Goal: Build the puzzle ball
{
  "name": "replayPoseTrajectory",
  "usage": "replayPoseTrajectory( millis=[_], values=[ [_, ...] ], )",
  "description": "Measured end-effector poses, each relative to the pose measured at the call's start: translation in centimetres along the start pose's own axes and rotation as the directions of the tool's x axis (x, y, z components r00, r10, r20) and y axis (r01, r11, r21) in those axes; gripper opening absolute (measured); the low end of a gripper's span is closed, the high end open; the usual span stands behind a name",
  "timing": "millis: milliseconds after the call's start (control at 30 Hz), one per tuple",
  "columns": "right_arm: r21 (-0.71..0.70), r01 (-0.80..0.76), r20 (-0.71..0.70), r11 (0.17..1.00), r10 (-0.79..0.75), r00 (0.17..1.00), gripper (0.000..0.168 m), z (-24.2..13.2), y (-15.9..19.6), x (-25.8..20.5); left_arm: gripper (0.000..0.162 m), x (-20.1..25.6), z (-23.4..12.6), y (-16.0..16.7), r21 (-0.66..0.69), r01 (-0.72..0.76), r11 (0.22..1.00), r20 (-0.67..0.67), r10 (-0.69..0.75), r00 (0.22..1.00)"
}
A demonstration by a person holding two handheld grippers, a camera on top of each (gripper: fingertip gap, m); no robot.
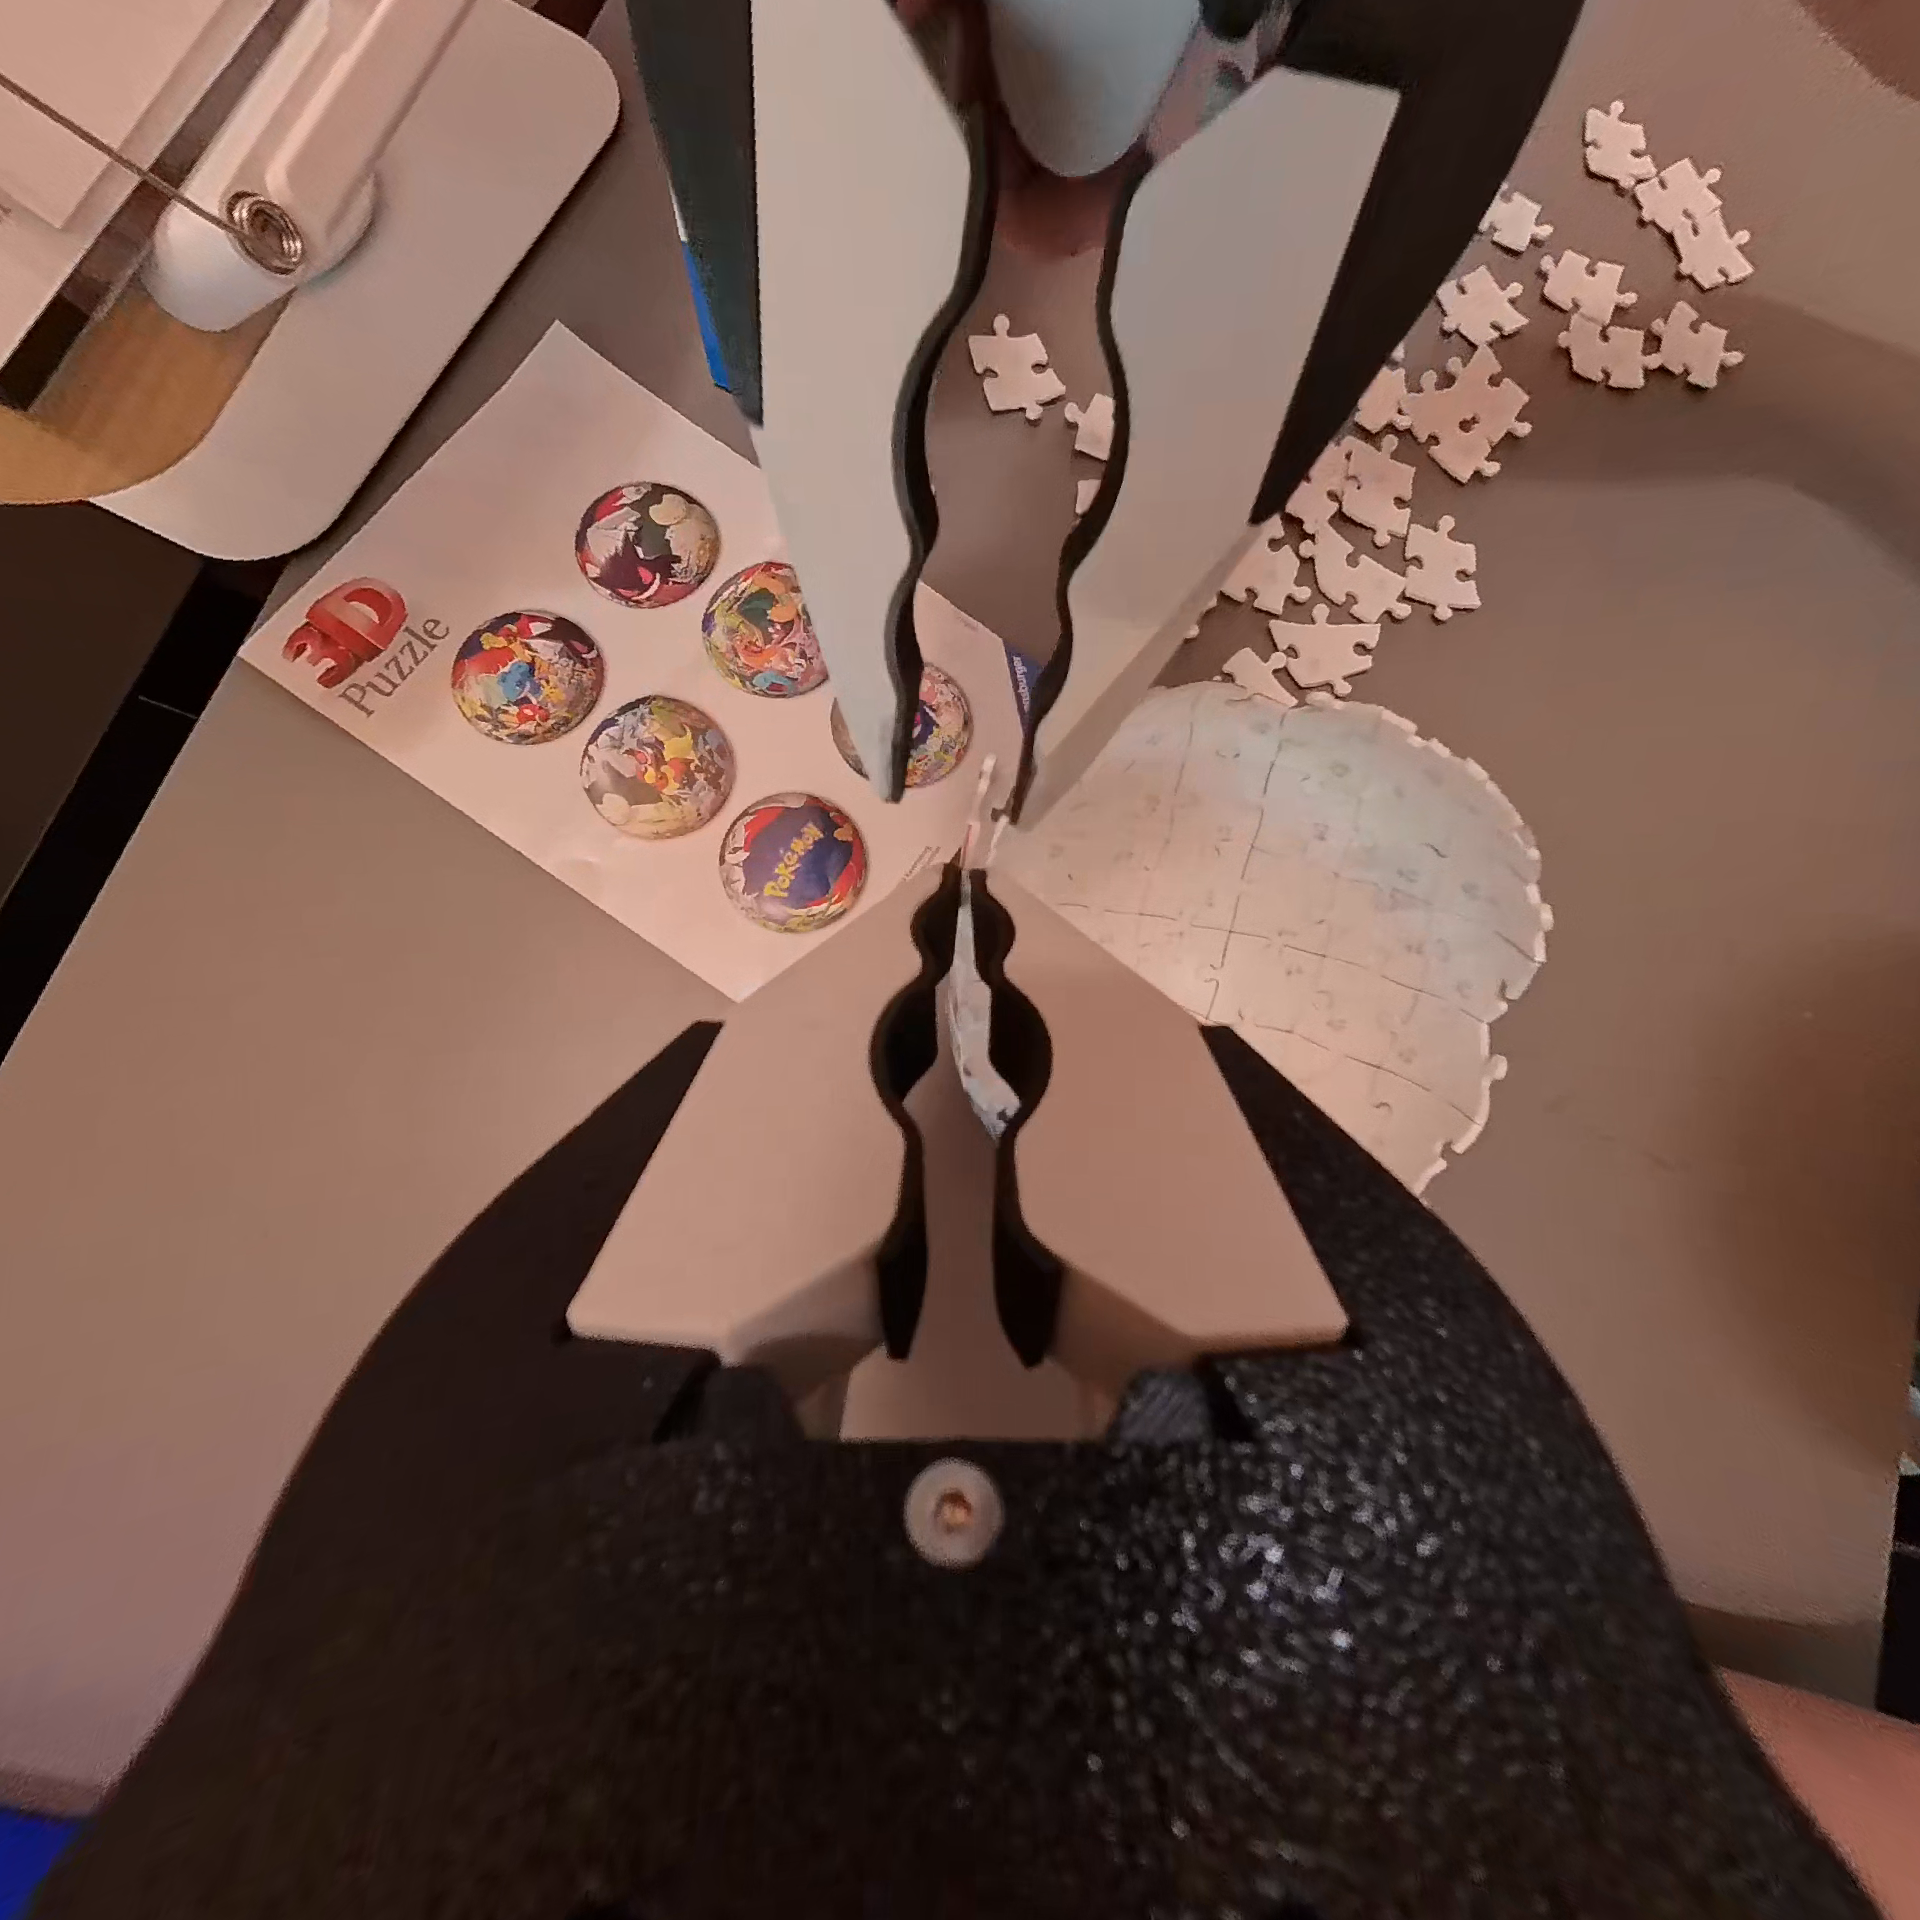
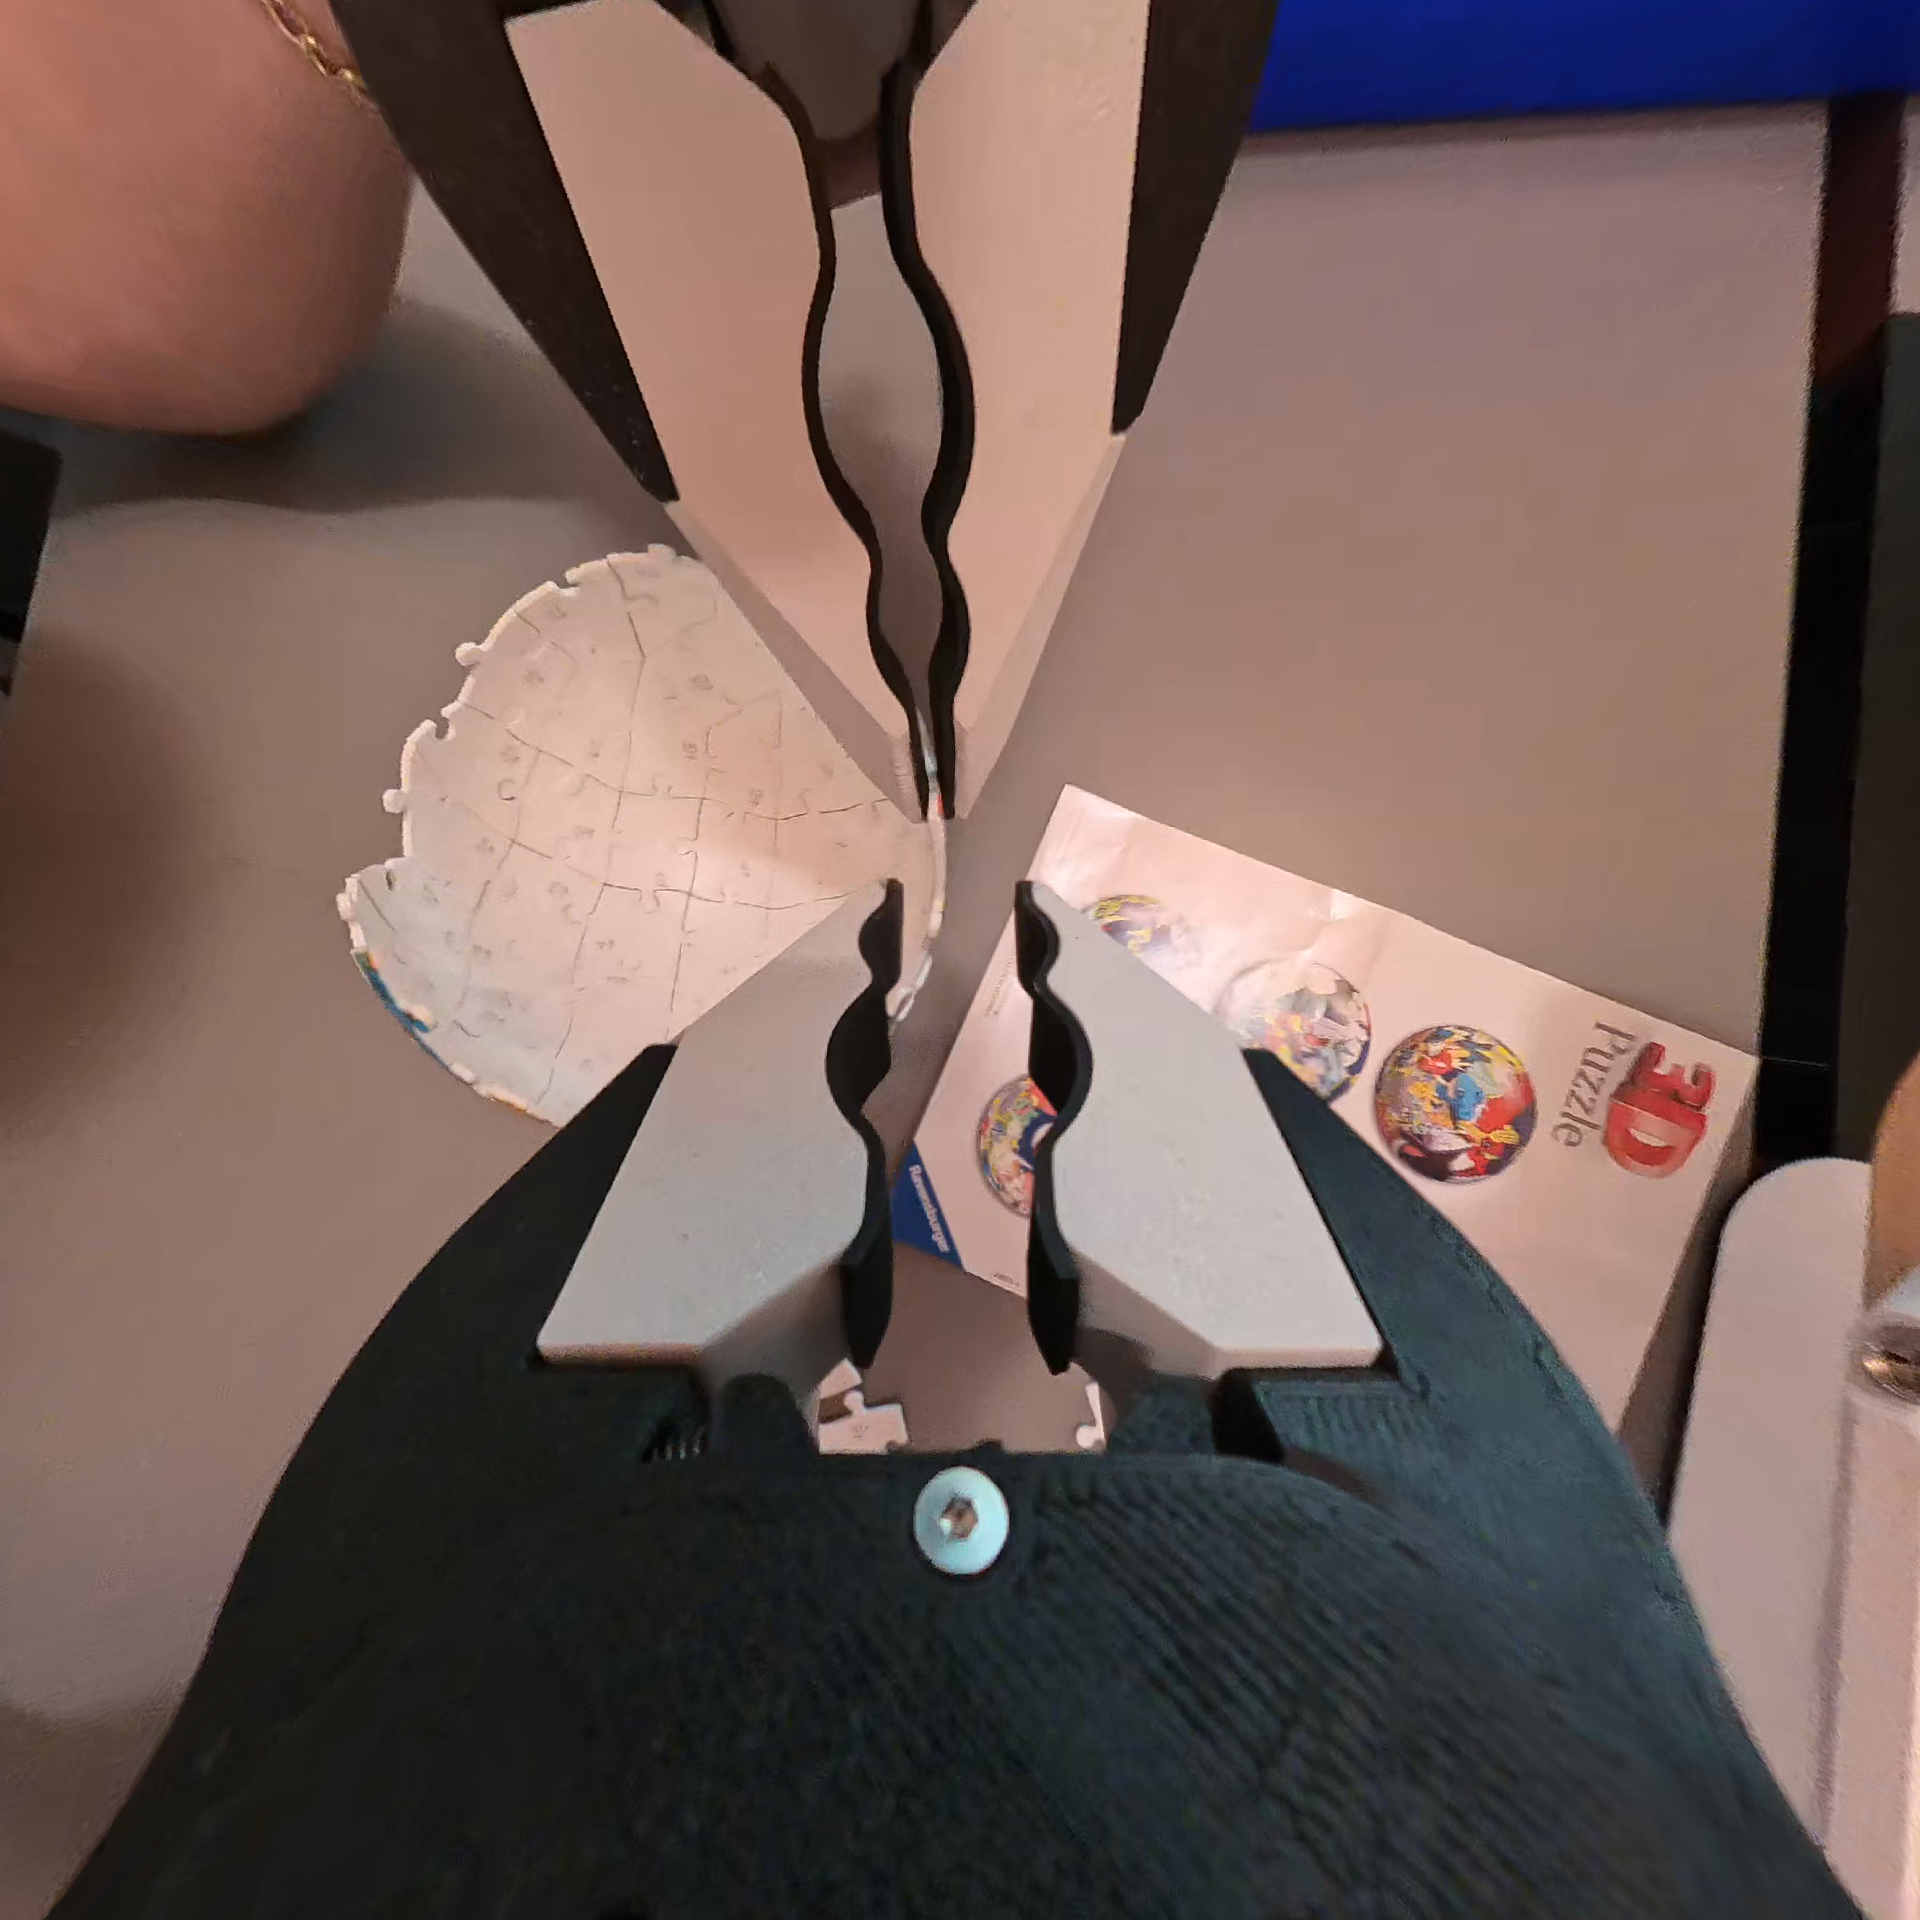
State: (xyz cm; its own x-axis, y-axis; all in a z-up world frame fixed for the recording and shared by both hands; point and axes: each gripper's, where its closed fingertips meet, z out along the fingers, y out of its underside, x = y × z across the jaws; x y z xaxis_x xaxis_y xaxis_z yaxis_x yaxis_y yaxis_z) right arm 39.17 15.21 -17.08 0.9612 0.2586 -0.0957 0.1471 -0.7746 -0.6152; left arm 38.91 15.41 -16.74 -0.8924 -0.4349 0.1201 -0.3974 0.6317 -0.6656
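Left wrist view gave me my left gripper [image 1: 961, 883] pinched tight on a small white puzzle piece [image 1: 977, 1039], which stood on edge between the wavy black pads. Opposite it, the right gripper [image 1: 951, 795] came down from the top of the frame, its fingers parted a little, the tips just beside the upper edge of that piece; whether they touched it I could not tell. In the right wrist view I saw my right gripper [image 2: 956, 894] with a clear gap between its fingers and nothing gripped. Under both tools the half-built puzzle ball [image 1: 1299, 883] lay on the grey table [image 1: 312, 1143], white hollow side up. Beside it lay the printed leaflet [image 1: 623, 675] with coloured balls, and loose white pieces [image 1: 1455, 416] were scattered beyond.
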Motion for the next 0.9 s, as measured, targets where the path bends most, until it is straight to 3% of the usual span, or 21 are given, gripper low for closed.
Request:
replayPoseTrajectory(
  millis=[200,533,900],
  values=[
    [-0.069,0.031,0.031,0.997,-0.029,0.999,0.002,1.4,0.5,-0.6,0.0,0.1,0.0,0.0,0.005,0.005,1.0,-0.006,-0.005,1.0],
    [-0.104,0.09,0.008,0.991,-0.09,0.996,0.008,1.4,0.2,-0.1,0.0,0.0,0.1,0.0,0.001,0.005,1.0,0.0,-0.005,1.0],
    [-0.103,0.089,0.055,0.991,-0.083,0.995,0.001,1.6,-0.4,-0.8,0.0,0.4,0.1,0.2,-0.014,-0.009,1.0,-0.013,0.009,1.0]
  ],
)
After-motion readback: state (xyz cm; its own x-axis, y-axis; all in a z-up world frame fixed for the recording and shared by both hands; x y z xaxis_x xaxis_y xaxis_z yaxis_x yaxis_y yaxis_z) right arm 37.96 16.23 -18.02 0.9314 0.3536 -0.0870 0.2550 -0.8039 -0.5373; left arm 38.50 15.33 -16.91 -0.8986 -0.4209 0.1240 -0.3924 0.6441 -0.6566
